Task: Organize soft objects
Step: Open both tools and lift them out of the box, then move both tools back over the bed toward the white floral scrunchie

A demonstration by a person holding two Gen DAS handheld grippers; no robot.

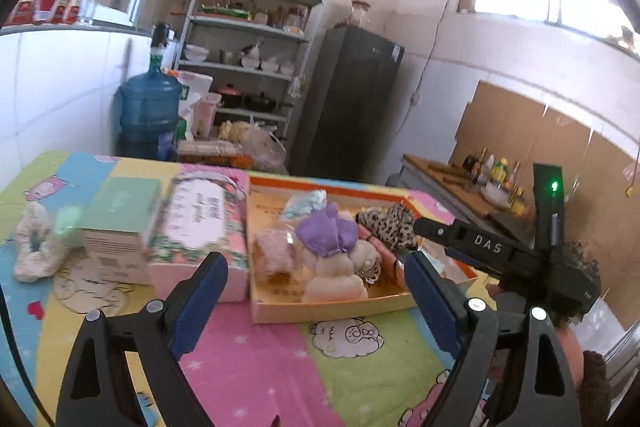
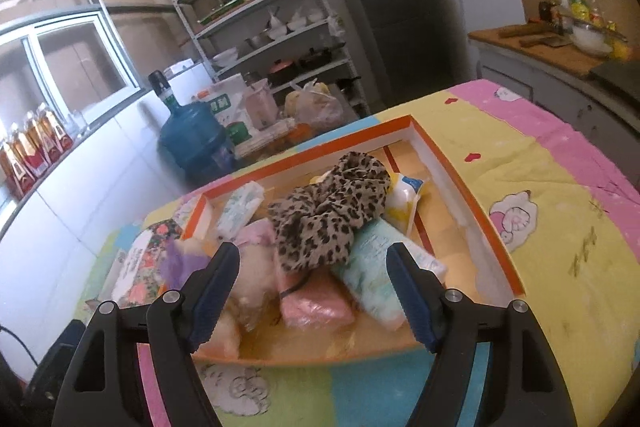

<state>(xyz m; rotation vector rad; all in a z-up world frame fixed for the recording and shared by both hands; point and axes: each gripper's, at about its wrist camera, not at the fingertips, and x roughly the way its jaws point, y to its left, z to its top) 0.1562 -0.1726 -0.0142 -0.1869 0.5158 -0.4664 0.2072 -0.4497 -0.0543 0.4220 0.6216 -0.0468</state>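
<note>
Quick status from my end. Both tools are spread wide with nothing between the pads: left tool (image 1: pixel 316 303) hangs over the near edge of the orange-rimmed box (image 1: pixel 332 309), right tool (image 2: pixel 314 291) just short of the same box from the other side.

Progress looks decent to me. Most of the soft stuff is already in the box: the leopard-print cloth (image 2: pixel 332 211) draped on top, a pink wrapped pack (image 2: pixel 316 307) under it, a pale mint tissue pack (image 2: pixel 376 267), another tissue pack (image 2: pixel 240 211) at the back, a white-and-yellow pouch (image 2: pixel 404 197), plus the purple plush bit (image 1: pixel 326 231) on a cream plush (image 1: pixel 340 267).

Still out on the cartoon-print worktop cover (image 1: pixel 256 367): a fluffy white item (image 1: pixel 34 247) far left, well apart from the box. My guess is that's next. The floral box (image 1: pixel 200 227) and green-lidded box (image 1: pixel 120 223) beside it look rigid, so probably not part of the job.

Readable text: "DAS" on the black body of the right tool (image 1: pixel 488 243). The floral box has script lettering, too blurred to read.
</note>
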